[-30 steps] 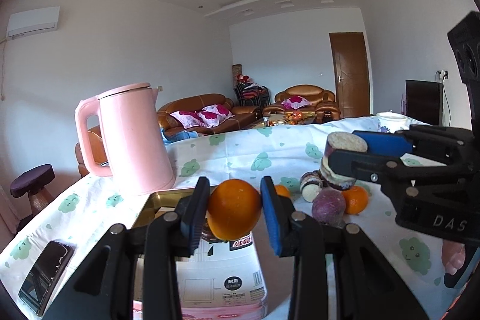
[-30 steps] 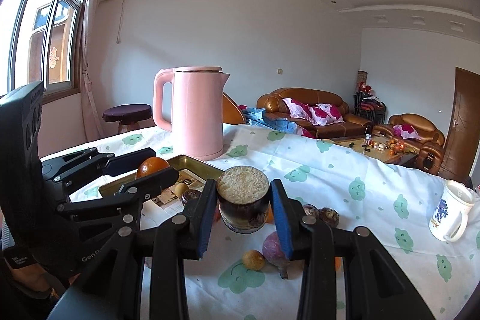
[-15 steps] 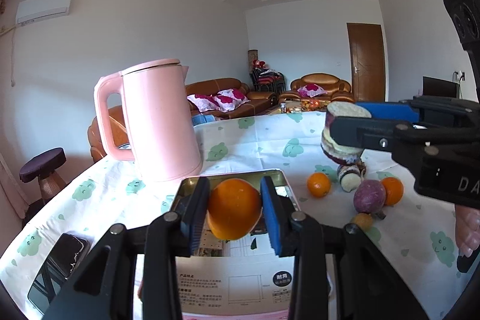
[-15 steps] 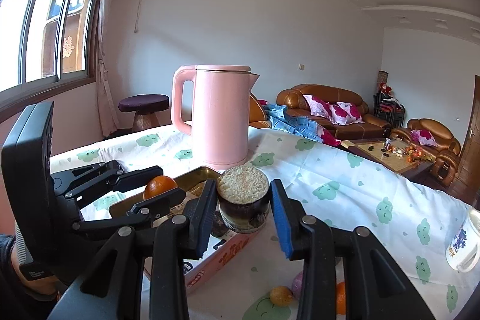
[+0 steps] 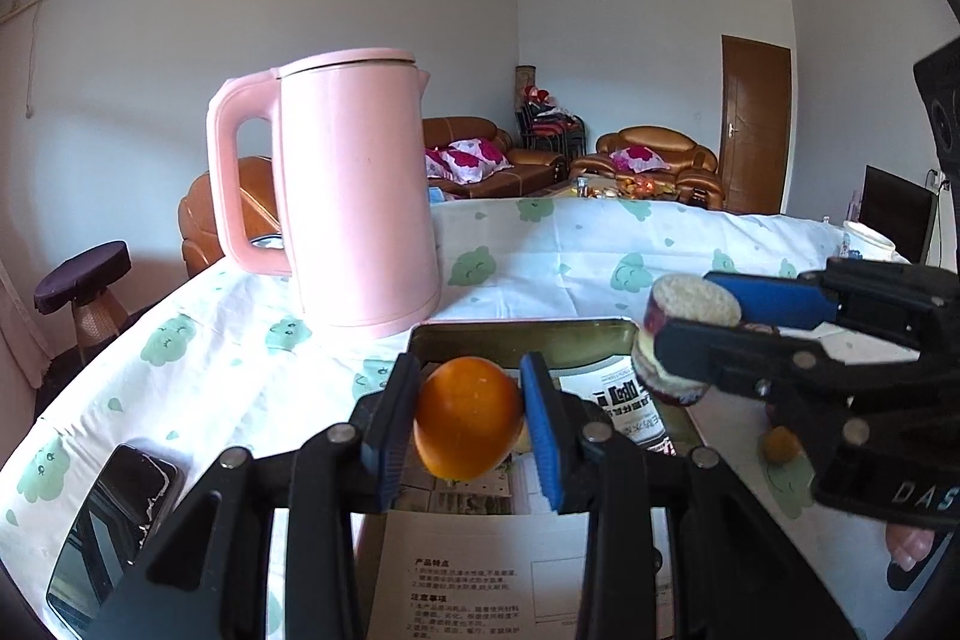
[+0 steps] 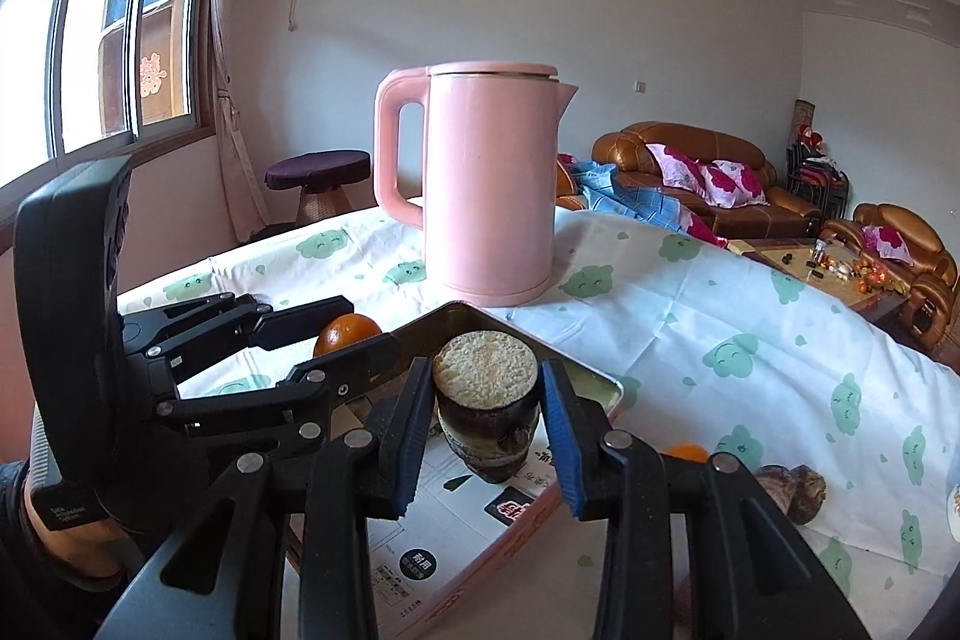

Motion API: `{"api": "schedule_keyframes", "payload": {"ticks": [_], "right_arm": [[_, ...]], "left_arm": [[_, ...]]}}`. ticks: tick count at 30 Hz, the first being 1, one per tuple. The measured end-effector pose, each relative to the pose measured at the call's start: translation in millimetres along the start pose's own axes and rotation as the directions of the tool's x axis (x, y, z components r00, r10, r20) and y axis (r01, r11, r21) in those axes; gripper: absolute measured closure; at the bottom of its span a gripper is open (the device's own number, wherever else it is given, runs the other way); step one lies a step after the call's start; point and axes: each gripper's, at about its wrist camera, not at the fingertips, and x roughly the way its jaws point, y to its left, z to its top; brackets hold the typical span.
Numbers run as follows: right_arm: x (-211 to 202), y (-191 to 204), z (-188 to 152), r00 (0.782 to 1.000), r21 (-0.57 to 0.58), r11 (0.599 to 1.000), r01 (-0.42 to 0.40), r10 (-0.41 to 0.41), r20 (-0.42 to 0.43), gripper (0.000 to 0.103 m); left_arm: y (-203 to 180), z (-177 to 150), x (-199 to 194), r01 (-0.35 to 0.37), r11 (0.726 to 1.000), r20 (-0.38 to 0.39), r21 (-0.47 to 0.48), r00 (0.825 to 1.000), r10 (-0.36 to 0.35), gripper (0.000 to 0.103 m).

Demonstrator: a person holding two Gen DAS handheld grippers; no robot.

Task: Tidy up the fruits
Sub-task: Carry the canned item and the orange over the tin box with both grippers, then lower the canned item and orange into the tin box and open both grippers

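My left gripper (image 5: 470, 421) grips an orange (image 5: 467, 417), my right gripper (image 6: 487, 412) a cut fruit (image 6: 485, 403), both over the tin (image 5: 528, 334). Neither is dropped yet; more fruit (image 6: 791, 490) waits on the table (image 6: 690, 316), right.

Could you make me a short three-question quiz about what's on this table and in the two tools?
1. True or false: the left tool is empty.
2. What does the right tool grip? A) a mug B) a cut piece of dark-skinned produce with a pale top C) a phone
3. Name the tall pink thing standing behind the metal tray.

Key
1. False: it is shut on an orange.
2. B: the cut piece sits between its blue pads, above the tray.
3. A pink kettle, upright on the cloud-print tablecloth.
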Motion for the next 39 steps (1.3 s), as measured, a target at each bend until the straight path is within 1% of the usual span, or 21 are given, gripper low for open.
{"api": "schedule_keyframes", "payload": {"ticks": [4, 7, 17, 22, 25, 26, 27, 28, 29, 30, 33, 36, 39], "right_arm": [[17.2, 1.5, -6.9, 0.998, 0.018, 1.000, -0.018, 0.019, -0.057, 0.065], [24.6, 2.1, -11.8, 0.996, 0.031, 0.999, -0.029, 0.031, -0.084, 0.065], [37.6, 1.2, -19.1, 0.990, 0.053, 0.999, -0.013, 0.021, -0.140, 0.065], [42.3, 0.8, -22.9, 0.987, 0.051, 0.999, -0.007, 0.015, -0.161, 0.065], [41.7, 0.7, -23.3, 0.988, 0.053, 0.999, -0.005, 0.013, -0.156, 0.064], [41.4, 0.7, -23.4, 0.988, 0.051, 0.999, -0.001, 0.009, -0.157, 0.061], [40.8, 0.6, -23.7, 0.988, 0.048, 0.999, 0.005, 0.003, -0.157, 0.056], [39.7, 0.4, -23.8, 0.988, 0.048, 0.999, 0.008, 0.000, -0.157, 0.047], [38.5, 0.0, -23.8, 0.988, 0.047, 0.999, 0.007, 0.001, -0.153, 0.044], [35.5, -0.1, -23.8, 0.990, 0.046, 0.999, 0.007, 0.000, -0.142, 0.041], [19.8, -2.0, -22.2, 0.994, 0.039, 0.999, 0.023, -0.019, -0.109, 0.041], [-3.5, -11.5, -22.3, 0.995, 0.032, 0.997, 0.065, -0.063, -0.072, 0.041], [-29.8, -29.1, -25.4, 0.990, 0.034, 0.990, 0.134, -0.132, -0.050, 0.034]], "left_arm": [[3.9, -0.1, 11.2, 0.020, 1.000, -0.046, -0.013, 0.999, -0.020, 0.067], [3.9, 0.9, 14.8, 0.015, 1.000, -0.056, -0.002, 0.998, -0.015, 0.067], [3.2, 1.2, 25.7, 0.015, 1.000, -0.101, 0.007, 0.995, -0.014, 0.066], [3.4, 0.8, 25.5, 0.001, 1.000, -0.101, 0.010, 0.995, 0.000, 0.066], [2.3, 0.9, 23.9, -0.004, 1.000, -0.090, 0.016, 0.996, 0.005, 0.065], [1.8, 1.0, 23.2, -0.005, 1.000, -0.087, 0.019, 0.996, 0.007, 0.065], [1.6, 1.0, 21.9, -0.008, 1.000, -0.080, 0.021, 0.997, 0.009, 0.061], [1.9, 1.2, 20.0, -0.014, 1.000, -0.069, 0.017, 0.997, 0.015, 0.057], [2.9, 1.6, 17.7, -0.023, 1.000, -0.057, 0.007, 0.998, 0.024, 0.043], [4.1, 2.0, 15.0, -0.028, 1.000, -0.044, -0.005, 0.999, 0.027, 0.034], [3.1, 3.8, 4.9, -0.004, 1.000, -0.015, -0.023, 1.000, 0.003, 0.033], [-4.1, 7.6, -7.6, 0.008, 1.000, 0.025, -0.013, 1.000, -0.008, 0.032], [-15.6, 10.9, -18.6, 0.030, 1.000, 0.055, -0.006, 0.998, -0.030, 0.028]]}}
